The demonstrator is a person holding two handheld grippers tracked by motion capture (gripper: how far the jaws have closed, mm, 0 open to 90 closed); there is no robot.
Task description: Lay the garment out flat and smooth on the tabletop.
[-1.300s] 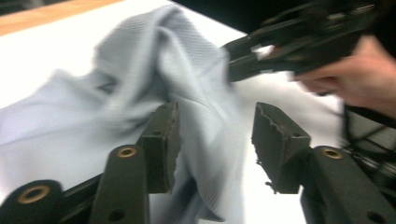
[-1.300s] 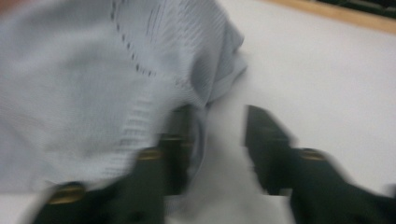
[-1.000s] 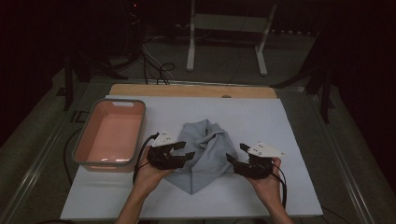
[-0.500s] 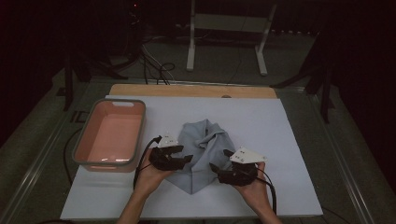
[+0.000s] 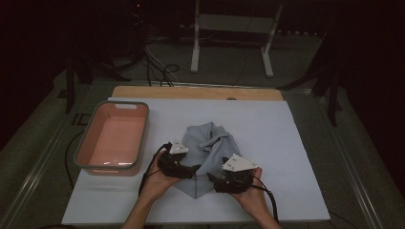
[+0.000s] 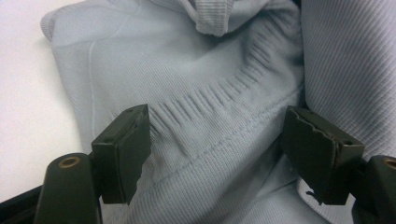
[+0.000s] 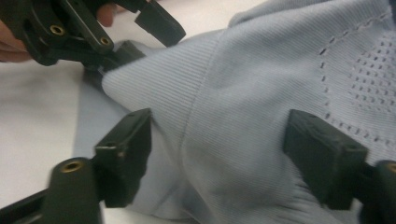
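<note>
The soft, light knit garment will slump and stretch, so both tools, left and right, standing open and empty over it, are best closed on its firmer ribbed hem.

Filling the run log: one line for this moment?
left claw: open, over sweater | right claw: open, over sweater | pink tub: left of sweater

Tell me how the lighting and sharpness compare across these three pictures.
High view: dim, the room behind nearly black, only the white table and the pink tub catching light, detail soft. Left gripper view: evenly lit and crisp, the knit ribs of the grey sweater clear. Right gripper view: bright but a little smeared, its near tongs and the other tongs blurred.
</note>
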